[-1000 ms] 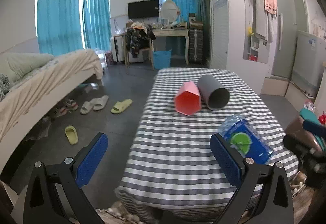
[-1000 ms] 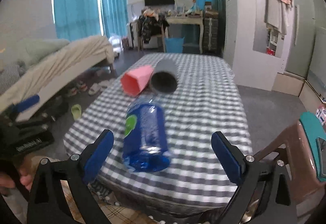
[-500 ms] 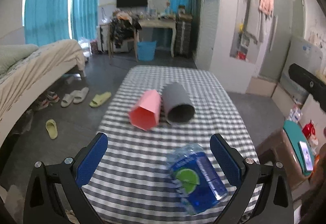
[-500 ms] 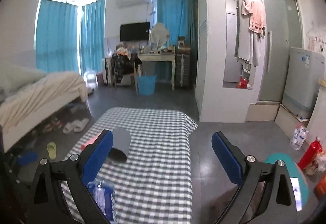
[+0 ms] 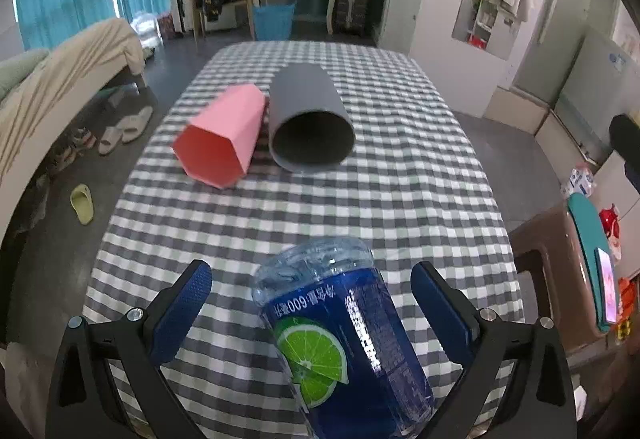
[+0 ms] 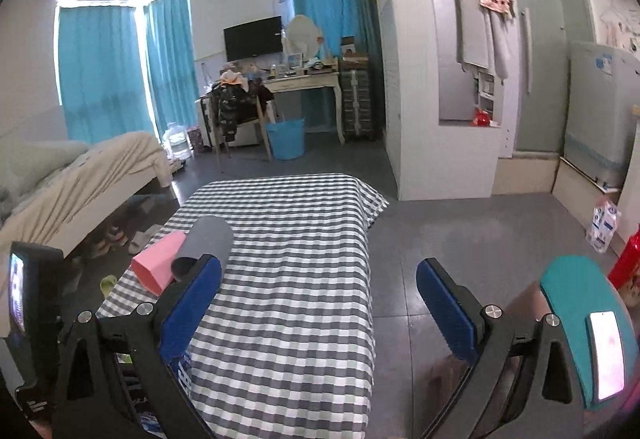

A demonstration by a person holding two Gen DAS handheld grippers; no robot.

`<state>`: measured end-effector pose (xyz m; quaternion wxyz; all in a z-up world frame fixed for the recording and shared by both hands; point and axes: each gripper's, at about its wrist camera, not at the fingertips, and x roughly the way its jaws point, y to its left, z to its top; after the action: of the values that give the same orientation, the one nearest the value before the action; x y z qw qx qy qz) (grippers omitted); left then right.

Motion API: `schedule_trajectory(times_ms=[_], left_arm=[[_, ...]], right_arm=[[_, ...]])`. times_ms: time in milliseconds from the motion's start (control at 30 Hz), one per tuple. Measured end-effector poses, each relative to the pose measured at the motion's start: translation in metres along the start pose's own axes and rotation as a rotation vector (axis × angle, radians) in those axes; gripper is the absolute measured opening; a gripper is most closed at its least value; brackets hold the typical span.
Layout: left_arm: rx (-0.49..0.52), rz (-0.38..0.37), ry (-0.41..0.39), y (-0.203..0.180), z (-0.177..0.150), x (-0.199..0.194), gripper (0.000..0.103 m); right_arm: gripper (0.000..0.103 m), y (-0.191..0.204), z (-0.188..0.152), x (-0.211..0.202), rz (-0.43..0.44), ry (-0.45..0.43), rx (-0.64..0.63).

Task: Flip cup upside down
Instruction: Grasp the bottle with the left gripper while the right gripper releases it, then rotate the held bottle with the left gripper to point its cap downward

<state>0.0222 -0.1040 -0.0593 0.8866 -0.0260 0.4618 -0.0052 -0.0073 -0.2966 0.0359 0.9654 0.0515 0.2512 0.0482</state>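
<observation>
So basically nothing's been flipped yet, as far as I can tell. Both cups are lying on their sides on the checkered table (image 5: 400, 199), a bit above the middle of the left wrist frame. The pink cup (image 5: 220, 137) is the hexagonal one, and the grey cup (image 5: 310, 119) is right next to it on its right; they look like they're touching near their far ends. Both open mouths point back toward the camera. The task doesn't say which cup it means, so that's a guess either way. Whichever it is still has to be grabbed, turned mouth-down and set back on the cloth, so pretty much the whole job is left.

Closer in, at the bottom centre of that same view, there's a blue plastic bottle (image 5: 344, 351) with a lime on the label, also lying down.

Claws: the left gripper (image 5: 312, 303) is spread wide, with the bottle sitting in the gap between its blue pads. I can't see either pad actually pressing on it, so I'd say it's just framing the bottle, not holding it. It's well short of the cups.

The right gripper (image 6: 318, 299) is wide open too and has nothing in it. It's up over the near right part of the table, aimed at the room more than at anything. In its view the cups are tucked away at middle left, partly behind its left pad.
</observation>
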Motion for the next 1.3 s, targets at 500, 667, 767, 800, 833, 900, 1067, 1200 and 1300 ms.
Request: schedule_trajectory(times_ms=[500,667,767,800,833,900,1067,1200,1300], left_arm=[[0.069,-0.024,-0.089,-0.007,0.018,-0.031,0.078],[0.061,0.009,-0.180,-0.008,0.035,-0.041,0.077],[0.073,0.037,-0.215,-0.011,0.040,-0.034,0.077],[0.080,0.041,-0.215,-0.012,0.040,-0.029,0.077],[0.083,0.037,-0.212,-0.012,0.039,-0.026,0.077],[0.080,0.027,-0.194,-0.011,0.037,-0.019,0.077],[0.117,0.020,-0.207,-0.018,0.031,-0.016,0.077],[0.115,-0.043,-0.158,-0.026,0.025,-0.009,0.077],[0.122,-0.047,-0.156,-0.030,0.023,-0.006,0.077]], right_arm=[[0.098,0.006,-0.004,0.005,0.015,0.006,0.005],[0.098,-0.001,-0.005,0.008,-0.004,0.013,0.031],[0.098,-0.005,-0.006,0.010,-0.024,0.014,0.056],[0.098,-0.007,-0.006,0.011,-0.026,0.016,0.065],[0.098,-0.009,-0.007,0.011,-0.030,0.016,0.071],[0.098,-0.012,-0.007,0.011,-0.038,0.016,0.083],[0.098,-0.018,-0.008,0.012,-0.045,0.020,0.107],[0.098,-0.018,-0.006,0.014,-0.048,0.025,0.111],[0.098,-0.018,-0.006,0.014,-0.052,0.026,0.108]])
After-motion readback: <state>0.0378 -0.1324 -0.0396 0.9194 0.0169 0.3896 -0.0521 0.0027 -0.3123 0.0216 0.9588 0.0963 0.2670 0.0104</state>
